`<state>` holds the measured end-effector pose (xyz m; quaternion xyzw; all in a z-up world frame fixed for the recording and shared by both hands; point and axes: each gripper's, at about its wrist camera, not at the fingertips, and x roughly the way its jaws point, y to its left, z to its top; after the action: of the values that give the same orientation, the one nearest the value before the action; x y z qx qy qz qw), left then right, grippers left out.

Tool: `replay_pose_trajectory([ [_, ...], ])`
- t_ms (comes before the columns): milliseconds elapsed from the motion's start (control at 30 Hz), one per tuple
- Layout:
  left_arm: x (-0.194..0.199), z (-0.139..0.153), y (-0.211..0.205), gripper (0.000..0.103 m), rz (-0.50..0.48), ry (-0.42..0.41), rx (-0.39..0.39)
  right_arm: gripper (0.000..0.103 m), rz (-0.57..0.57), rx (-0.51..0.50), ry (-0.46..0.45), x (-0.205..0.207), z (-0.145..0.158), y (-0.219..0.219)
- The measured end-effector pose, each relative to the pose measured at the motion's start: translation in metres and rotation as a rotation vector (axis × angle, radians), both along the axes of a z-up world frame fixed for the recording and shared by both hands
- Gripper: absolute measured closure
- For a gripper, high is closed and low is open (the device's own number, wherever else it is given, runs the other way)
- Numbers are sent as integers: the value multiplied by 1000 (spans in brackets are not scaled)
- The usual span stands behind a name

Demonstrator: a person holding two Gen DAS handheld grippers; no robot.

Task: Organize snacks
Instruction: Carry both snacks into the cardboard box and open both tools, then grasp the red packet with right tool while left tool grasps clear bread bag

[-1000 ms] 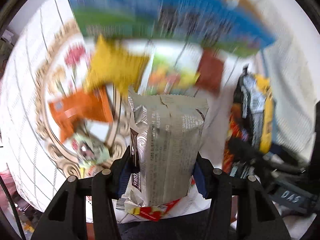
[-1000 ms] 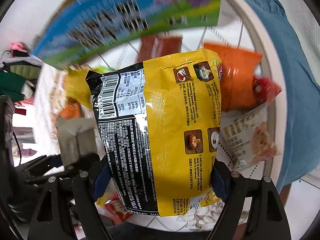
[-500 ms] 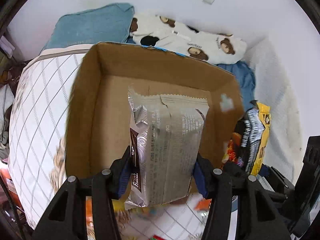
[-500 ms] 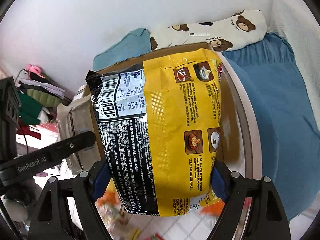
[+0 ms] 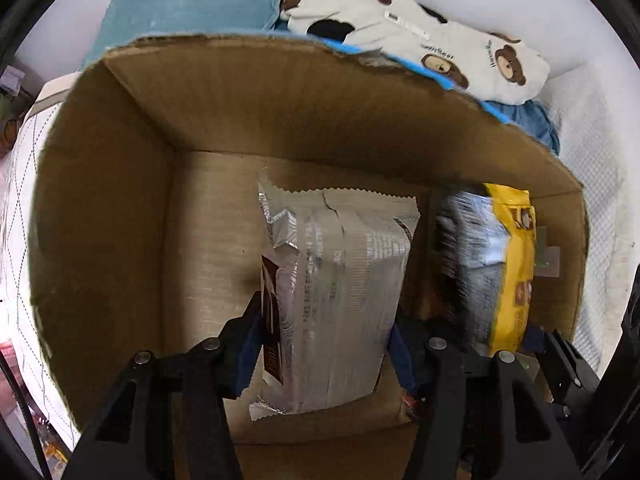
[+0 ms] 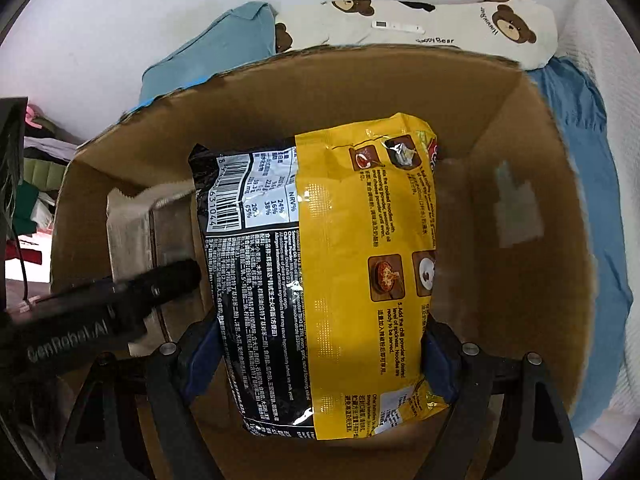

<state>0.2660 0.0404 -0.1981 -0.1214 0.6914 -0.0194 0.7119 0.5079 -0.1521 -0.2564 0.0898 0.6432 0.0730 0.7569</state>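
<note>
Our left gripper [image 5: 326, 344] pinches the silver foil snack packet [image 5: 340, 292], jaws easing apart, inside the brown cardboard box [image 5: 100, 220]. At its three o'clock, our right gripper [image 6: 320, 354] clamps the yellow-and-black noodle packet [image 6: 320, 272].

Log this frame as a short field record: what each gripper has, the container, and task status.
left gripper: jaws opening, silver snack packet between its pads
right gripper: clamped on yellow-and-black noodle packet
container: cardboard box, both packets over its inside
behind box: bear-print pillow
status: neither packet released yet
</note>
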Motion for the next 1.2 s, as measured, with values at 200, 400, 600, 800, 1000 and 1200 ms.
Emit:
replay_pose_trajectory([
  [200, -5, 8, 7, 10, -12, -35, 32, 3, 33, -5, 24, 0, -2, 3],
  [400, -22, 25, 14, 10, -14, -94, 56, 2, 33, -32, 12, -14, 10, -10],
  [600, -42, 44, 14, 10, -11, -191, 95, 2, 19, -63, -34, -34, 26, -23],
  [800, -75, 70, 15, 10, -6, -296, 122, 3, 30, -84, -120, -67, 55, -25],
  [1000, -111, 99, 11, 10, -13, -385, 143, 3, 43, -110, -217, -104, 85, -22],
  [1200, -140, 127, 5, 10, -21, -469, 153, 3, 31, -108, -314, -136, 121, -23],
])
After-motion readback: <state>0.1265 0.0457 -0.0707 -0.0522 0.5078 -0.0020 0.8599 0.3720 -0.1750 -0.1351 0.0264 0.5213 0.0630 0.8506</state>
